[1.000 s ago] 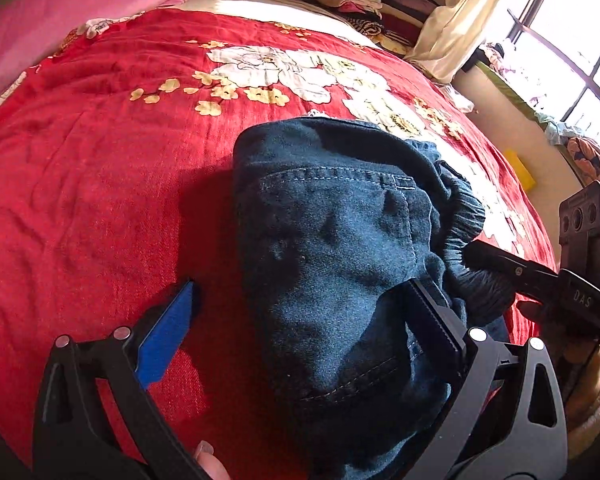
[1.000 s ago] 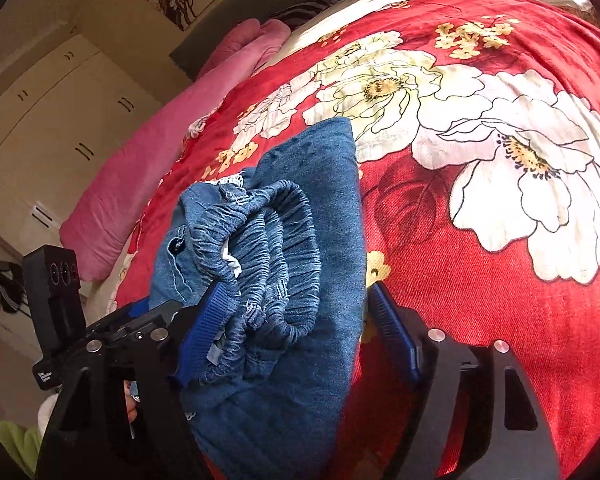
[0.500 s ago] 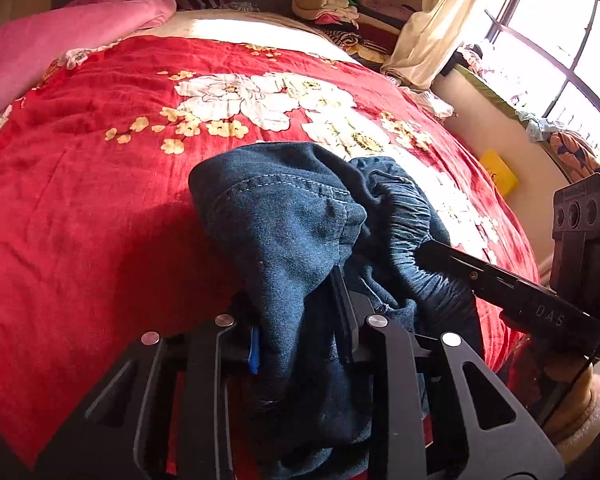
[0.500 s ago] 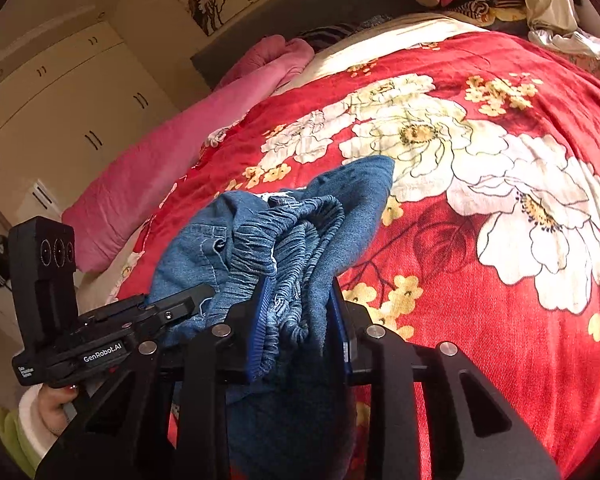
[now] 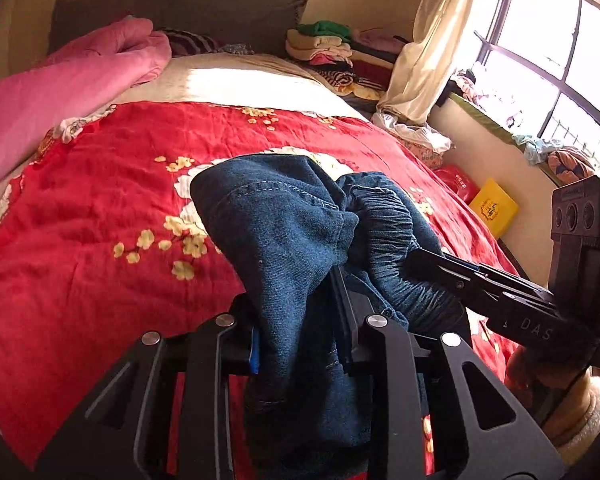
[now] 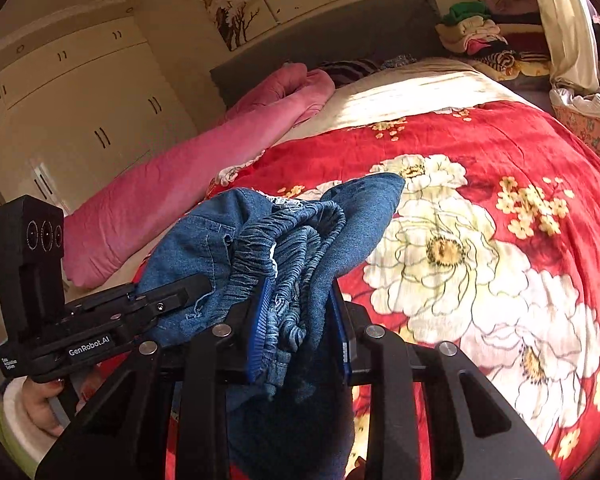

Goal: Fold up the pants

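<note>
since a second ago both grippers had closed on the pants (image 5: pixel 284 232) and raised the bundle off the red floral bedspread (image 5: pixel 80 220), where it had been lying with the jaws standing wide around it. the left gripper (image 5: pixel 300 320) was clamped on a thick fold of plain denim, the right gripper (image 6: pixel 300 320) on the gathered elastic waistband (image 6: pixel 284 240), and the two sat just beside each other. the denim looked soft, fairly heavy and floppy, not slippery, so it would likely sag wherever unsupported; the waistband and hems seemed the best holds. bunched up as it was, its long axis could not be told; the rest hung down below the jaws, out of sight.
</note>
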